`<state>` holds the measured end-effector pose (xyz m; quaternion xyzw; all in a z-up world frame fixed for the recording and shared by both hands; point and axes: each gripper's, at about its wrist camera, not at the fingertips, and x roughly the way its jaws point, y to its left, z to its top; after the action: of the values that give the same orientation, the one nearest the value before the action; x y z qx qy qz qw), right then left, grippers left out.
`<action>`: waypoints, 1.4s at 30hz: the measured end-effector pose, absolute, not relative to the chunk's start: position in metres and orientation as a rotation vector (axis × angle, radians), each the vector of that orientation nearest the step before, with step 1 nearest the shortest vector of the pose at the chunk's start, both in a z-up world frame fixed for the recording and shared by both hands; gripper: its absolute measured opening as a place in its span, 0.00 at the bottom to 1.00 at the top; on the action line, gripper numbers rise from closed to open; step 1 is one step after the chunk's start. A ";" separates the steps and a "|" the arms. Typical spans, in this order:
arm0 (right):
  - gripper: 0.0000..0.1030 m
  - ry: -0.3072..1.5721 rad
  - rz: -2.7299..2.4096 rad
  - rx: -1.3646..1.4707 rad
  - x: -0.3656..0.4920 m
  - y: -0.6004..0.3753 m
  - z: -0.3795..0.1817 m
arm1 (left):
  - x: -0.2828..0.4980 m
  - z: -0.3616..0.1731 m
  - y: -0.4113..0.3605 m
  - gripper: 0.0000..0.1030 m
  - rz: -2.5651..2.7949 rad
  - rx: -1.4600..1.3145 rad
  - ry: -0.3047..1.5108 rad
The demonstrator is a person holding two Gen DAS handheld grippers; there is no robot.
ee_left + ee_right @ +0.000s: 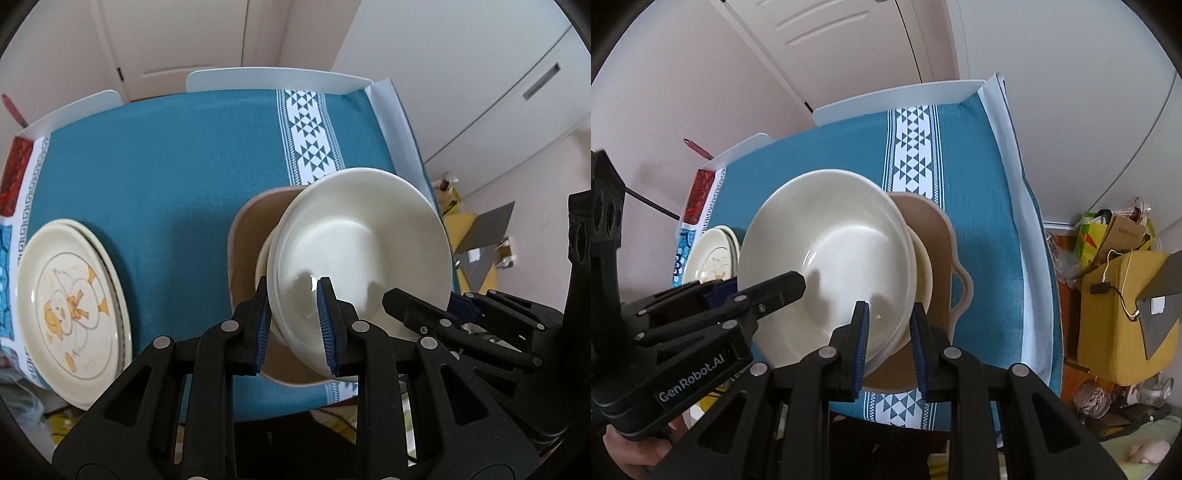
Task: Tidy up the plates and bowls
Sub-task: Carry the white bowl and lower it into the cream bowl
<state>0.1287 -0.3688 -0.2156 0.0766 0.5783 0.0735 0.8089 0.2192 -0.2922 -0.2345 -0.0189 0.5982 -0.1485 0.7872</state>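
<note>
Two handheld black grippers with blue pads clamp the same stack of glossy cream ceramic bowls (354, 240) by opposite sides of its rim. The left gripper (295, 325) has one pad inside the top bowl and the other outside the wall, the jaws narrow and pressed on the rim nearest its camera. The right gripper (888, 347) bites the opposite rim the same way, one pad inside and one outside. In the left wrist view, the right gripper reaches in from the right and meets the bowl's edge; in the right wrist view, the left gripper comes in from the left, and part of a hand (631, 450) shows under its handle.

At least two bowls are nested, the lower rim showing just beneath the upper. The stack is tilted and sits over a matte tan serving dish with a scalloped handle (934, 236), which lies near the front edge of the teal tablecloth with a white geometric band (166, 166). Whether the stack touches the dish cannot be told.

Near the cloth's front left corner lies a stack of cream plates printed with a yellow duck (70, 306), well apart from the bowls.
</note>
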 end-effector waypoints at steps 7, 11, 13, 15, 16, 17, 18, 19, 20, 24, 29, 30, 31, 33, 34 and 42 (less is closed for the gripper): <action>0.20 1.273 0.153 0.139 0.133 -0.362 -0.226 | 0.228 -0.248 -0.295 0.21 -0.317 -0.003 1.337; 0.20 1.279 0.139 0.112 0.136 -0.361 -0.225 | 0.231 -0.249 -0.299 0.21 -0.324 0.026 1.339; 0.20 1.277 0.134 0.092 0.135 -0.360 -0.225 | 0.234 -0.251 -0.304 0.21 -0.320 0.051 1.338; 0.20 1.278 0.130 0.081 0.136 -0.359 -0.225 | 0.233 -0.251 -0.305 0.21 -0.316 0.069 1.338; 0.20 1.277 0.129 0.075 0.135 -0.359 -0.224 | 0.233 -0.251 -0.306 0.21 -0.314 0.078 1.337; 0.20 1.277 0.128 0.073 0.135 -0.359 -0.224 | 0.233 -0.251 -0.308 0.21 -0.313 0.091 1.339; 0.20 1.278 0.127 0.074 0.135 -0.359 -0.224 | 0.233 -0.251 -0.309 0.21 -0.310 0.102 1.339; 0.20 1.278 0.126 0.077 0.135 -0.360 -0.224 | 0.233 -0.251 -0.311 0.21 -0.304 0.117 1.337; 0.20 1.278 0.125 0.077 0.135 -0.360 -0.224 | 0.232 -0.250 -0.311 0.21 -0.302 0.123 1.337; 0.20 1.278 0.108 0.064 0.134 -0.360 -0.223 | 0.232 -0.251 -0.314 0.21 -0.300 0.140 1.333; 0.20 1.279 0.106 0.075 0.131 -0.364 -0.225 | 0.231 -0.249 -0.314 0.21 -0.289 0.154 1.328; 0.20 1.275 0.109 0.076 0.131 -0.364 -0.224 | 0.231 -0.250 -0.313 0.21 -0.290 0.147 1.331; 0.20 1.275 0.108 0.074 0.130 -0.364 -0.224 | 0.232 -0.250 -0.313 0.21 -0.290 0.144 1.331; 0.20 1.275 0.110 0.079 0.130 -0.365 -0.224 | 0.231 -0.249 -0.313 0.21 -0.293 0.141 1.329; 0.20 1.274 0.114 0.084 0.130 -0.366 -0.224 | 0.231 -0.249 -0.312 0.21 -0.294 0.138 1.328; 0.20 1.237 0.121 0.112 0.124 -0.372 -0.210 | 0.224 -0.223 -0.301 0.21 -0.294 0.122 1.268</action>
<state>0.1237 -0.3723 -0.2102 0.0523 0.5791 0.0566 0.8116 0.2245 -0.3015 -0.2231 0.0567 0.5900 -0.1369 0.7937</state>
